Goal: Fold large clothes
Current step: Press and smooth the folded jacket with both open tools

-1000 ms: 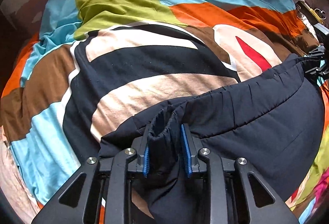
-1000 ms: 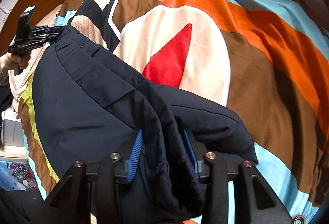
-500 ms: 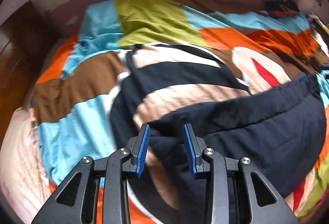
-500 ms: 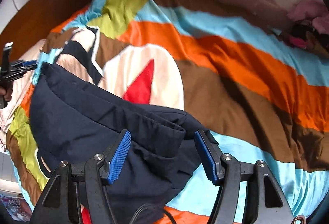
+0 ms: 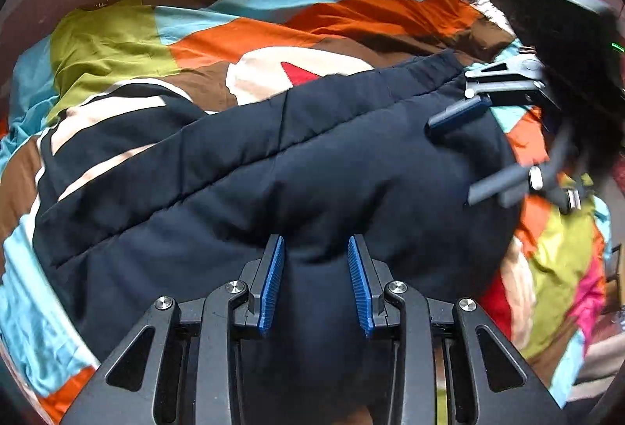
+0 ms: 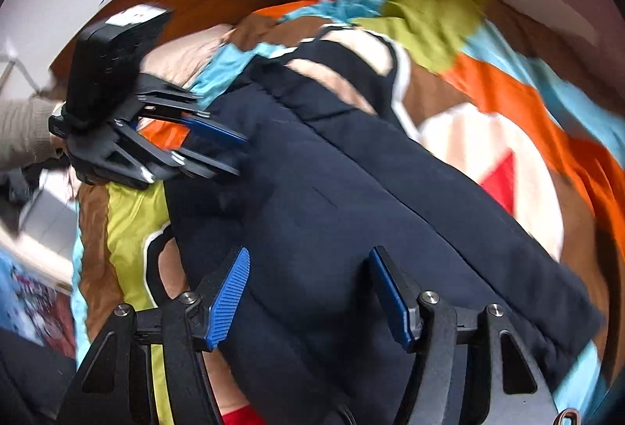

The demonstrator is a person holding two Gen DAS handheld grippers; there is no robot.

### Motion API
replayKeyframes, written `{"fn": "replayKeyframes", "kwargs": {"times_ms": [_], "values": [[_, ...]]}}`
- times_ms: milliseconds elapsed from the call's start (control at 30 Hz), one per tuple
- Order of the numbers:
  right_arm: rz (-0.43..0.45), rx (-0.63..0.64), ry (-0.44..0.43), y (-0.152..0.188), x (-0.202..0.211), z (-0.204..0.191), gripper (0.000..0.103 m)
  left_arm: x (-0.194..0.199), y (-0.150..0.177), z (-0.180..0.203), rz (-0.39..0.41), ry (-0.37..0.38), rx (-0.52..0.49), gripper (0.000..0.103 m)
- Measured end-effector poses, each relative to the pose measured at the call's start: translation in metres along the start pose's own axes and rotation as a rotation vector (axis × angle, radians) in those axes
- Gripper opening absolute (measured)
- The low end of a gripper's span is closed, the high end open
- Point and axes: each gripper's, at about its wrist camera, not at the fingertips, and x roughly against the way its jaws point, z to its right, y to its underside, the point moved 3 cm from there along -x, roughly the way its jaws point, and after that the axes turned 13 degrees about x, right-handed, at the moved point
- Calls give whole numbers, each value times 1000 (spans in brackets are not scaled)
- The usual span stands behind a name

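Your dark navy padded garment (image 5: 297,167) lies across the centre of the multicoloured patchwork bedspread (image 5: 242,34). It looks soft, bulky and springy, so take it by a stitched hem. Left gripper (image 5: 315,249) and right gripper (image 6: 308,257) hover with fingers spread, holding nothing. Its sleeves are hidden.

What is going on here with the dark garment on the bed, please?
A person is folding a large navy padded garment on a bed with a colourful patchwork cover. The garment lies spread across the cover. Both tools are open and grip nothing: the left hand-held gripper hovers above the garment's near edge, and the right hand-held gripper hovers above its other end, each one visible in the other's view.
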Motion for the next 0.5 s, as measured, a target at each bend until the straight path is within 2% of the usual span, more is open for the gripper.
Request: {"fn": "replayKeyframes", "kwargs": {"times_ms": [167, 267, 367, 500], "values": [[-73, 21, 86, 15, -23, 18, 58, -19, -16, -36, 11, -49, 81, 30], [-78, -99, 160, 49, -6, 56, 56, -14, -16, -63, 22, -94, 123, 30], [-91, -198, 194, 82, 6, 82, 54, -8, -7, -87, 22, -112, 155, 29], [-119, -295, 271, 120, 22, 108, 54, -4, -2, -99, 28, -152, 176, 29]]}}
